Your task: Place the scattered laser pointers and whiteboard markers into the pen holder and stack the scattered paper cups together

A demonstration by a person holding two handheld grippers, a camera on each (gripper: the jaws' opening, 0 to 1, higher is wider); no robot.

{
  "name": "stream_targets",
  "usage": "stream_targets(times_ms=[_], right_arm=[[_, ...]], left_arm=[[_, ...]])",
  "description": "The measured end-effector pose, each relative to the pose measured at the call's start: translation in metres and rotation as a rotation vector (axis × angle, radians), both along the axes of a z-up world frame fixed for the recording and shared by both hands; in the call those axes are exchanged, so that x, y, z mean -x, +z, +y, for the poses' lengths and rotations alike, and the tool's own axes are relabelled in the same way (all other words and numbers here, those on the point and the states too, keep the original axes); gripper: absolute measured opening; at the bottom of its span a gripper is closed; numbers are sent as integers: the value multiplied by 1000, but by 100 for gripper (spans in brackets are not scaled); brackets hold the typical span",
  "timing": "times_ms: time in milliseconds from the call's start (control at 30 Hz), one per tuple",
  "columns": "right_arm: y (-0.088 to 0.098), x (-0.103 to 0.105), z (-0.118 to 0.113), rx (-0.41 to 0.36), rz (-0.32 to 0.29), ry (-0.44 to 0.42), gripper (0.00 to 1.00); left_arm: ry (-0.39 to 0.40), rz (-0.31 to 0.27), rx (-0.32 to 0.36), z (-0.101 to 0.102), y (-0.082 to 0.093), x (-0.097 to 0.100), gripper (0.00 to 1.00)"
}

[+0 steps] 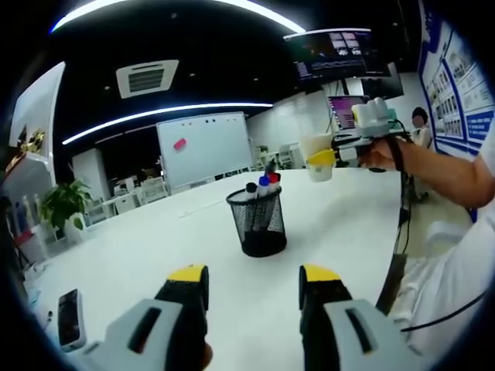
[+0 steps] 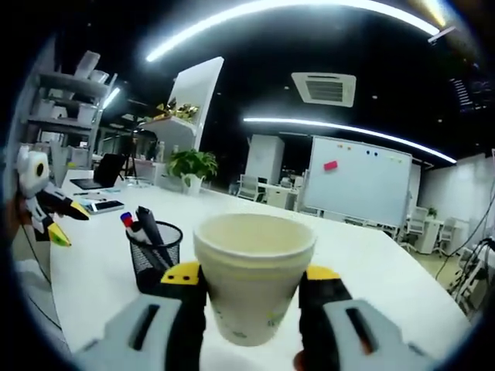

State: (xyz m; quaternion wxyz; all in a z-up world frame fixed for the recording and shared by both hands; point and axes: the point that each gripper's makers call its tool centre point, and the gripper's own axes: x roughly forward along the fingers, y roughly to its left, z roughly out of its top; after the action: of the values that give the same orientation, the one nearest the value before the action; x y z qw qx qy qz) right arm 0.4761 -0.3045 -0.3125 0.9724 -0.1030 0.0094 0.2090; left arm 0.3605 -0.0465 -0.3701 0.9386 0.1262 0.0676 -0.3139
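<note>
Right hand-held gripper (image 2: 250, 292) pinching a paper cup (image 2: 253, 270) upright between yellow-tipped jaws, raised above the white desk (image 2: 371, 270). Left hand-held gripper (image 1: 254, 287) spread, nothing between its jaws, low over the desk facing the black mesh pen holder (image 1: 258, 222). Markers (image 1: 263, 185) standing in the holder, possibly three. Phone (image 1: 69, 318) lying near the desk's edge.

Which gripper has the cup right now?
The right gripper: its jaws clamp the paper cup, held upright above the table. The left gripper is open with nothing between its jaws, facing the pen holder.
</note>
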Motion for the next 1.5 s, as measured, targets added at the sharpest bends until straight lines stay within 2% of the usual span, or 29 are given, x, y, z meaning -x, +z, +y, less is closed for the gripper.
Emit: stream_targets(times_ms=[667, 867, 1500], right_arm=[[-11, -1, 20, -3, 34, 33, 47], [-23, 1, 29, -19, 76, 41, 47], [-45, -1, 41, -37, 115, 72, 47]], left_arm=[[6, -1, -2, 5, 0, -1, 48], [6, 5, 3, 4, -2, -1, 48], [4, 1, 0, 5, 1, 0, 48]])
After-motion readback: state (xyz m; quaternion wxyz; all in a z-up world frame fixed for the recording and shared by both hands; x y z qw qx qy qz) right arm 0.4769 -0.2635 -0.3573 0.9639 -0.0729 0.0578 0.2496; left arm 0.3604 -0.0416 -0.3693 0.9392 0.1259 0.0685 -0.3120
